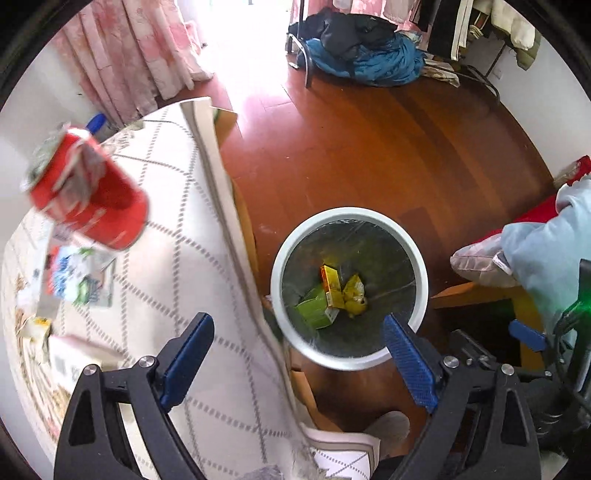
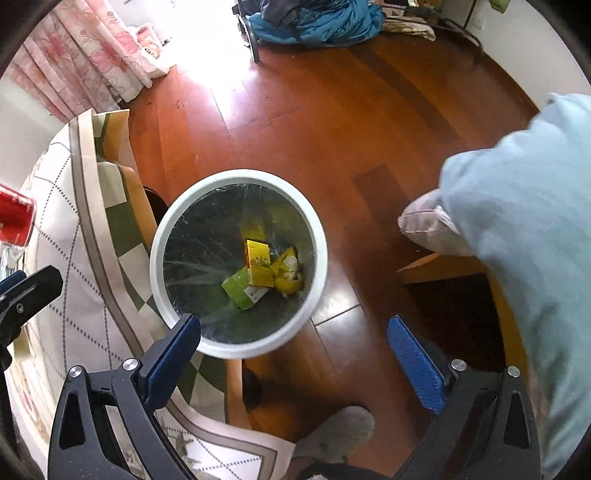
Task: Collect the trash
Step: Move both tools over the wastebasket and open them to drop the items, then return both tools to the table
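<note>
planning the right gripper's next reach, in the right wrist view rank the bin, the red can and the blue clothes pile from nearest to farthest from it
1. bin: on the floor just ahead of the open right gripper, left of centre.
2. red can: at the far left edge, over the table.
3. blue clothes pile: across the floor, at the top.

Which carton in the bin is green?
The green carton at the lower left of the pile in the white bin; the yellow box and crumpled yellow pack aren't.

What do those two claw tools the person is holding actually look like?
Each one, the left gripper and the right gripper, has a black frame with triangular cut-outs and silver bolts. The fingers carry blue pads with a fine dotted texture. Black cables run beside the left one.
</note>
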Available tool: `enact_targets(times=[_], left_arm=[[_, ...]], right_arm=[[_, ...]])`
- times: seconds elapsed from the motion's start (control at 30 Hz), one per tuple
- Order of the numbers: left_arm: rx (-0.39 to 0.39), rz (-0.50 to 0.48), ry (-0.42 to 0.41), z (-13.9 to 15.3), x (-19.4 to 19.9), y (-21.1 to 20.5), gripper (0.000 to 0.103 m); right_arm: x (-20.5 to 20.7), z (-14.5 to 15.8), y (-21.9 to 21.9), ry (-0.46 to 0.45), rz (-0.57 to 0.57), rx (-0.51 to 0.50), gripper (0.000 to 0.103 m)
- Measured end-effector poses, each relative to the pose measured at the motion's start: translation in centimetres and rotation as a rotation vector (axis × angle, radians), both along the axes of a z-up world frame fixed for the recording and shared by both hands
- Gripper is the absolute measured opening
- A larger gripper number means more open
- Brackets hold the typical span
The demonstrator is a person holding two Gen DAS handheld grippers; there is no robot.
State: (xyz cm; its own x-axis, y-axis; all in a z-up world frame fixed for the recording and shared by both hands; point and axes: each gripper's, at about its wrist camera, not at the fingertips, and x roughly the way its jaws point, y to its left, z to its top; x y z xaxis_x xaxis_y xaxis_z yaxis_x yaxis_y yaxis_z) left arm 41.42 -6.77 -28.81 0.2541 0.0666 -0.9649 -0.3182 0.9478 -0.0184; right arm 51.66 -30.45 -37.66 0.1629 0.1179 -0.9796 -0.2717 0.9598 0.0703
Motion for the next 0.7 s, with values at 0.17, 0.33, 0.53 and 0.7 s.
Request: enact_targets(times=[0.17, 0.33, 0.53, 0.7], left_arm=[[0.030, 0.007, -0.037, 2.5, -2.1, -0.3, 0.093], [0.068, 0.014, -0.098, 5.9, -4.7, -0.8, 0.093], [0.087, 0.039, -0.175, 10.4, -8.7, -1.4, 0.093], [0.122, 0.103, -0.214, 13.8, -13.0, -0.9, 0.093]], right_arm=[[-2.4, 3.4, -1.5, -0.041, -0.002, -0.001, 0.102], [-5.2, 7.5, -2.3, -0.105, 0.011, -0.002, 0.102], [-8.9, 13.4, -2.9, -0.192, 0.016, 0.028, 0.102], [-12.6, 18.8, -3.3, -0.265, 0.015, 0.089, 0.102]])
